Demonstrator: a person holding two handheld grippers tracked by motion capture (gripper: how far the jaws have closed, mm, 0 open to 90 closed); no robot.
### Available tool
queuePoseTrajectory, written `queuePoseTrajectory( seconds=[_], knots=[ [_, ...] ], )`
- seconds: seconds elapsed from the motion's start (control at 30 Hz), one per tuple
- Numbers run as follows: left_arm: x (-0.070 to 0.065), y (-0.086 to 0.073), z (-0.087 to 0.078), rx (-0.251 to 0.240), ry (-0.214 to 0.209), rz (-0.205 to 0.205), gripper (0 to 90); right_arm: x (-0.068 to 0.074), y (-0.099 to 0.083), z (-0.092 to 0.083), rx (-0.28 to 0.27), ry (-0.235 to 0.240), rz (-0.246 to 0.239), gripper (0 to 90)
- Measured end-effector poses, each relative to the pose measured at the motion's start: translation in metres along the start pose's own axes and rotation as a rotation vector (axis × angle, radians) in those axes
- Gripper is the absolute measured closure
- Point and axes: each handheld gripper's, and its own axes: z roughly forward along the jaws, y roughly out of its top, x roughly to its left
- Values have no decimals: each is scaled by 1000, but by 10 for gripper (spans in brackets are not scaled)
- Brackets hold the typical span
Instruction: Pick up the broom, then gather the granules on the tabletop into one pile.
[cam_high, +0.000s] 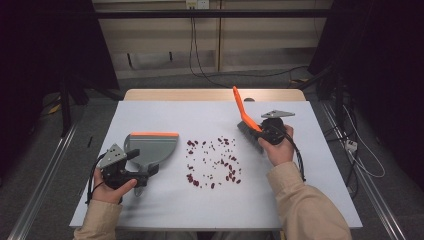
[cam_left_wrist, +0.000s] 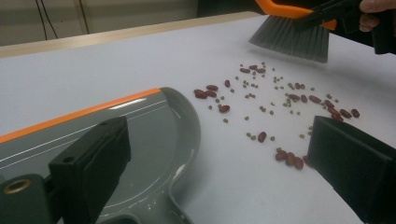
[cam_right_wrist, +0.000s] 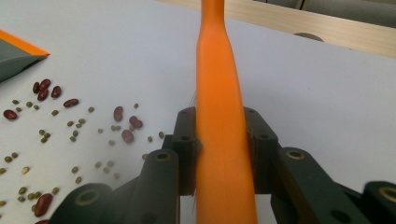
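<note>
My right hand-held gripper (cam_high: 261, 133) clamps one orange brush (cam_high: 243, 114), handle slanting up and away, bristles beside the scattered beans (cam_high: 214, 161). My left hand-held gripper (cam_high: 142, 166), jaws spread wide, meets one grey dustpan (cam_high: 151, 148) on the tabletop (cam_high: 165, 200).

No legible text, label, brand, number or sign appearing in any view. Dustpan (cam_high: 152, 147), brush (cam_high: 246, 117), both grippers and white table cover (cam_high: 165, 200) all showing plain, unmarked surfaces.
</note>
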Motion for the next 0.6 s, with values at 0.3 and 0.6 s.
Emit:
queuePoseTrajectory(
  seconds=[0.3, 0.6],
  knots=[
    [0, -3, 1, 17, -13, 6, 56, -1, -1, 9, -15, 26, -15, 708],
    [1, -3, 2, 12, -19, -6, 56, 1, 5, 19, -23, -17, -78, 709]
  ],
)
